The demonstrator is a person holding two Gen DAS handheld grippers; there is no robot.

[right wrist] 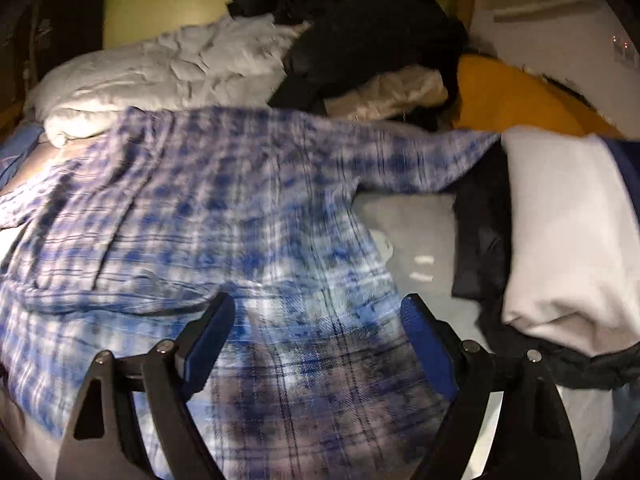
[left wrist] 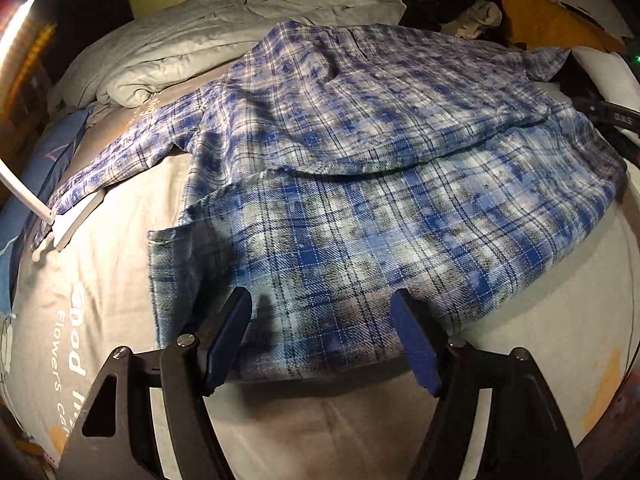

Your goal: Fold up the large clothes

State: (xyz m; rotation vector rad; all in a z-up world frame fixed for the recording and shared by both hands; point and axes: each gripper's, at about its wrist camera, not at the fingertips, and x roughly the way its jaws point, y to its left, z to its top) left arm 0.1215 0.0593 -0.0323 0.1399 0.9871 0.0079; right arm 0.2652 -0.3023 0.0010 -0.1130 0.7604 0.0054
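Presently, a blue plaid shirt (left wrist: pixel 360 168) is seen spread across the bed (left wrist: pixel 120 264), partly folded, with one layer lapped over another ahead of the jaws. The left gripper (left wrist: pixel 322 304) is held above the shirt's near hem; its jaws are spread wide, nothing is pinched, and plaid cloth lies beneath and between them. The right gripper (right wrist: pixel 316 312) is likewise held over the shirt (right wrist: pixel 200 216), jaws spread apart and pressing on nothing; this view is blurred. A sleeve is stretched away beyond the right jaw toward a folded white cloth (right wrist: pixel 560 240) lying on a dark garment (right wrist: pixel 480 224). Far ahead of both sets of jaws, a crumpled grey duvet (left wrist: pixel 192 40) and a heap of black clothing (right wrist: pixel 360 28) are noted. White lettering is printed on the bed sheet left of the left jaws.
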